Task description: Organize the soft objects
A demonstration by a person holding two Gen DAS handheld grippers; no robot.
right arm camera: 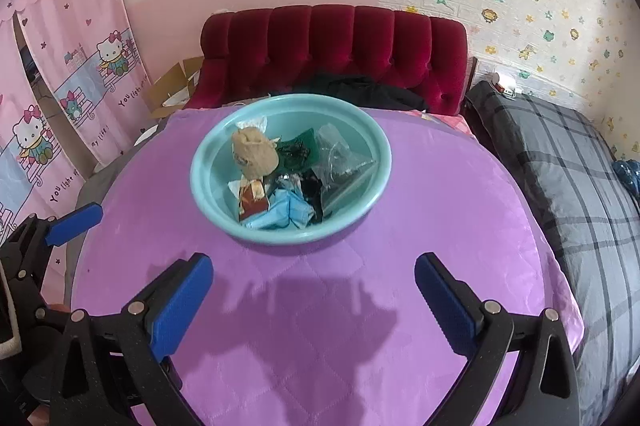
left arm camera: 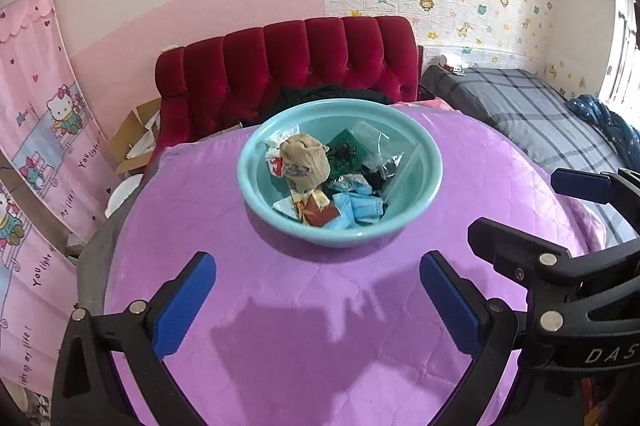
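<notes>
A teal bowl (left arm camera: 340,238) (right arm camera: 280,236) stands on the purple quilted cloth (left arm camera: 320,346) (right arm camera: 320,346). It holds a tan rolled stocking (left arm camera: 306,162) (right arm camera: 256,150), blue face masks (left arm camera: 356,210) (right arm camera: 284,212), a red-and-gold pouch (left arm camera: 316,212) (right arm camera: 252,200), a clear plastic bag (left arm camera: 384,150) (right arm camera: 340,154), plus green and black pieces. My left gripper (left arm camera: 318,290) hovers open just short of the bowl, nothing between its fingers. My right gripper (right arm camera: 314,290) is open too, equally close and empty. A blue pad (left arm camera: 580,184) of the right one shows beside the left.
Behind the table is a red tufted sofa back (left arm camera: 288,66) with a black garment (left arm camera: 320,94) on it. A grey plaid bed (left arm camera: 520,106) lies to the right. An open cardboard box (left arm camera: 136,142) and pink cartoon curtains (left arm camera: 40,106) are at the left.
</notes>
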